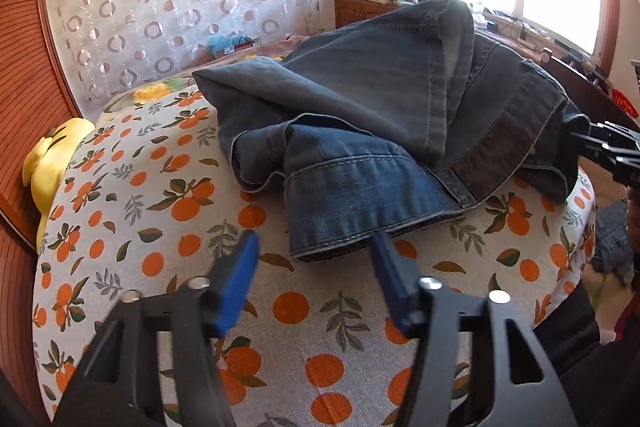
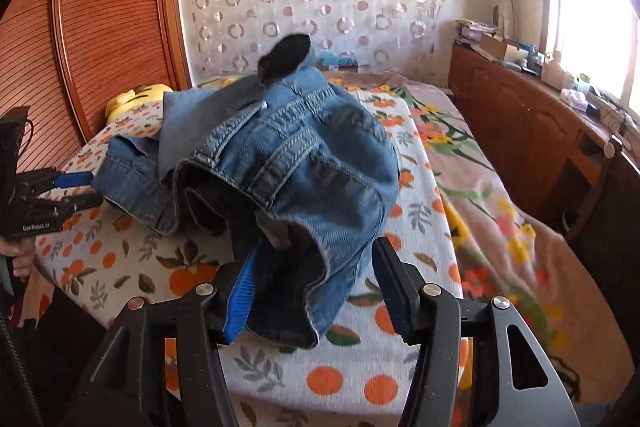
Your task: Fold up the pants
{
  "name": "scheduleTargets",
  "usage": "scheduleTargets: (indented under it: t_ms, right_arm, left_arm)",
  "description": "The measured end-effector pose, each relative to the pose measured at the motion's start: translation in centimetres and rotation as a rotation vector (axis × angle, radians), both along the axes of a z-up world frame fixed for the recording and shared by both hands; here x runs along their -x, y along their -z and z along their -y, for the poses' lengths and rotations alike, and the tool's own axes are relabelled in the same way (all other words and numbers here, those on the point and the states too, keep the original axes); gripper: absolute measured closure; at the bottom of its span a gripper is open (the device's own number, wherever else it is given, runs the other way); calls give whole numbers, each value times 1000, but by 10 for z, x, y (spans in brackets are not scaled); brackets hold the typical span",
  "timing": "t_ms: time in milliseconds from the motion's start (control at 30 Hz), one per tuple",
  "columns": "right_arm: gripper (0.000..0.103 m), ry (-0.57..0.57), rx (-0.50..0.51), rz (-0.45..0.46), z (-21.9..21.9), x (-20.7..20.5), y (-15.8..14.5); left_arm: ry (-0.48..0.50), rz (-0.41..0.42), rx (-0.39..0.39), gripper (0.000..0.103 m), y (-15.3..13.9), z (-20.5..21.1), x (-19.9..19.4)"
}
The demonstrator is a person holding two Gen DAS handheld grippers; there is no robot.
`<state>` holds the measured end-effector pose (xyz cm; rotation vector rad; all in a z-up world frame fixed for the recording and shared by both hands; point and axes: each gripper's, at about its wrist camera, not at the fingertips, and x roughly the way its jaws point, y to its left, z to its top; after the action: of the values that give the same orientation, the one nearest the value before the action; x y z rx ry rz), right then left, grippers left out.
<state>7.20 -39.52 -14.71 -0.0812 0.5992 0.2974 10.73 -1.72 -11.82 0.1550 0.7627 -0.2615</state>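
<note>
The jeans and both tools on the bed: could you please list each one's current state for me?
jeans: crumpled in a heap on the orange-print sheet, unfolded.
left tool: open, fingers apart at a leg hem, gripping nothing.
right tool: open, denim between its fingers, pads not pressing.

A bed [image 1: 168, 307] in an orange-print sheet carries crumpled blue jeans [image 1: 360, 131] and a yellow pillow [image 1: 48, 163].
</note>
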Motion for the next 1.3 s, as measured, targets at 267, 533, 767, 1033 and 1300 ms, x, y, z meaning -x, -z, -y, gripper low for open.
scheduleTargets:
  t_ms: [267, 533, 767, 1033, 1300]
  right_arm:
    - [46, 67, -38, -36, 11, -15, 1]
    - [96, 66, -59, 25, 14, -18, -20]
    - [100, 85, -35, 152, 17, -12, -58]
    - [100, 108, 27, 350, 26, 0, -164]
    - [100, 177, 87, 533, 53, 38, -282]
  left_arm:
    - [-19, 88, 46, 89, -30, -6, 3]
    - [-16, 148, 51, 100, -59, -13, 3]
    - [-17, 192, 58, 100, -84, -15, -6]
    - [1, 327, 59, 101, -174, 0, -20]
    - [27, 449, 82, 101, -270, 17, -16]
